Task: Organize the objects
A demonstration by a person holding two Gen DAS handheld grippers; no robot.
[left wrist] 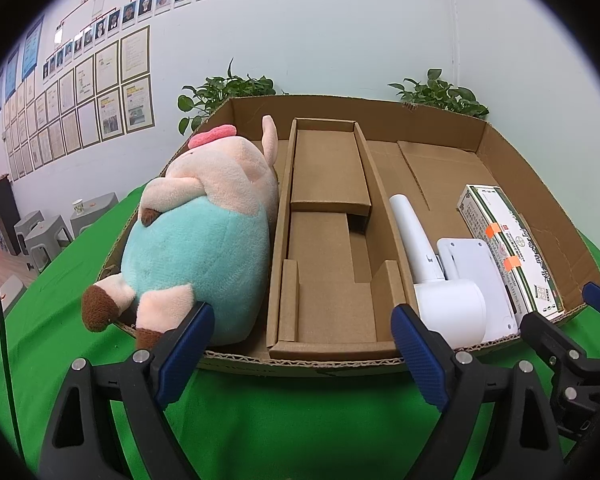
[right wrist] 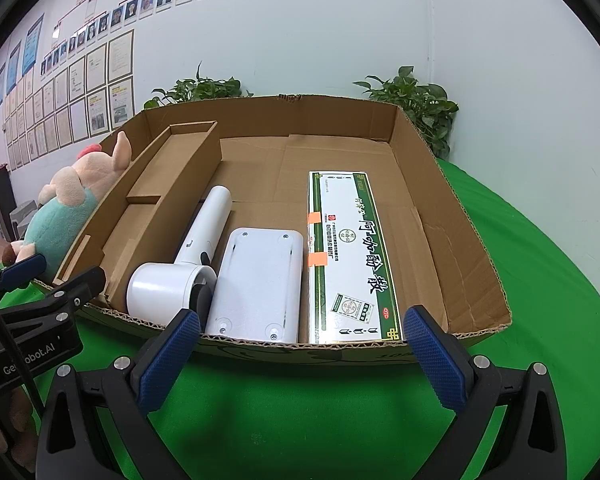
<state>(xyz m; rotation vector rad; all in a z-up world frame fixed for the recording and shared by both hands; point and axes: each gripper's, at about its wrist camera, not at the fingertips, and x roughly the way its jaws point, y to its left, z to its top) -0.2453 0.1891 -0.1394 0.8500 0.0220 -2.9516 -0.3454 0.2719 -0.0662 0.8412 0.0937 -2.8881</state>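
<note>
Left gripper (left wrist: 302, 330), right gripper (right wrist: 302, 334): jaws spread, empty, hovering over green cloth (left wrist: 300, 420) before cardboard tray (right wrist: 480, 240).
Tray holds hair dryer (right wrist: 180, 276), white device (right wrist: 260, 284), medicine box (right wrist: 348, 256), plush pig (left wrist: 204, 240) at left.
Judgement: between picks; next move needs chosen target, reach over near wall.

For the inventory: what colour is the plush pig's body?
Teal plush pig, clearest in the left wrist view.

In the box (right wrist: 472, 248), the plush toy (left wrist: 204, 248) lay left of the divider (left wrist: 328, 240); hair dryer (right wrist: 188, 256), a flat case (right wrist: 256, 284), perhaps touching it, and carton (right wrist: 352, 256) lay right.
</note>
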